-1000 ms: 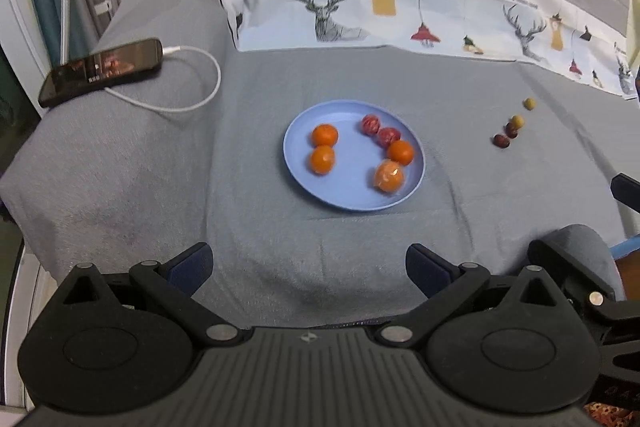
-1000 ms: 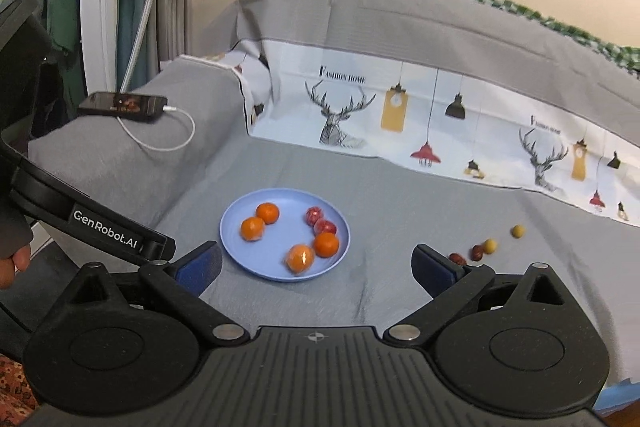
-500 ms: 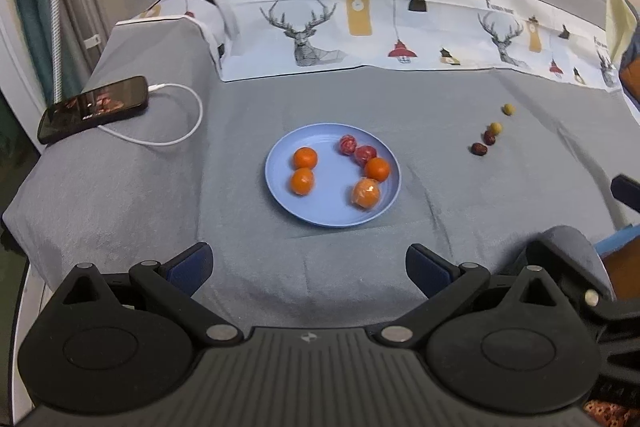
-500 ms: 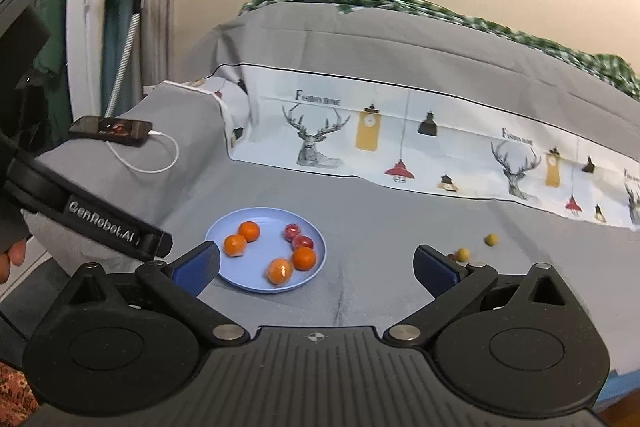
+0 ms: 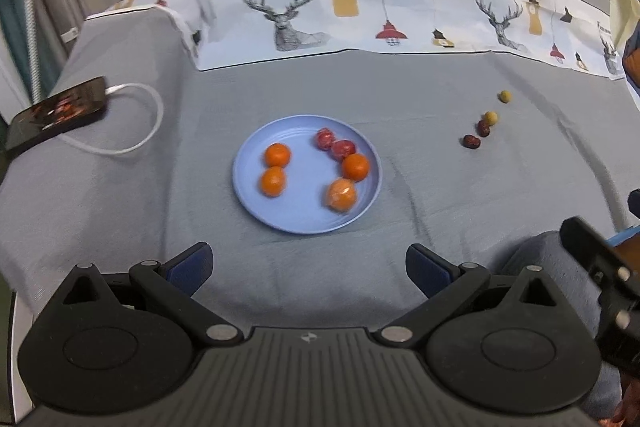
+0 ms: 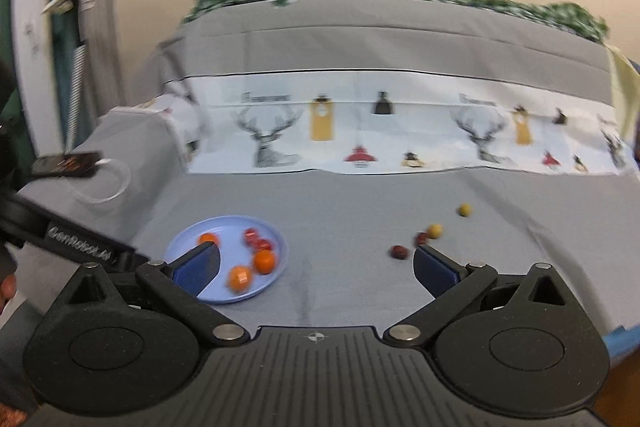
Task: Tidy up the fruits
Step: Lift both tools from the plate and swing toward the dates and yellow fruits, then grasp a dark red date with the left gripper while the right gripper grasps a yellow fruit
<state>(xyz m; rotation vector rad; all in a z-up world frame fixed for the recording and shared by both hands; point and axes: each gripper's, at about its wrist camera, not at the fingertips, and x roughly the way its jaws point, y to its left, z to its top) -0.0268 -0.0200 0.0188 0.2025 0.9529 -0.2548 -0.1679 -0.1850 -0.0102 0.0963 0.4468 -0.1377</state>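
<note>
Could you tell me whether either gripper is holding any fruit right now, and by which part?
Nothing is held: left gripper and right gripper are both open and empty.

A grey cloth (image 5: 360, 87) carries a blue plate (image 5: 296, 215), four loose small fruits (image 5: 471, 141) and a phone (image 5: 56, 113).

The right wrist view is motion-blurred; there the right hand-held gripper (image 6: 315, 265) finger (image 6: 198, 264) hides part of the plate (image 6: 276, 269) and 1 orange (image 6: 207, 238).
</note>
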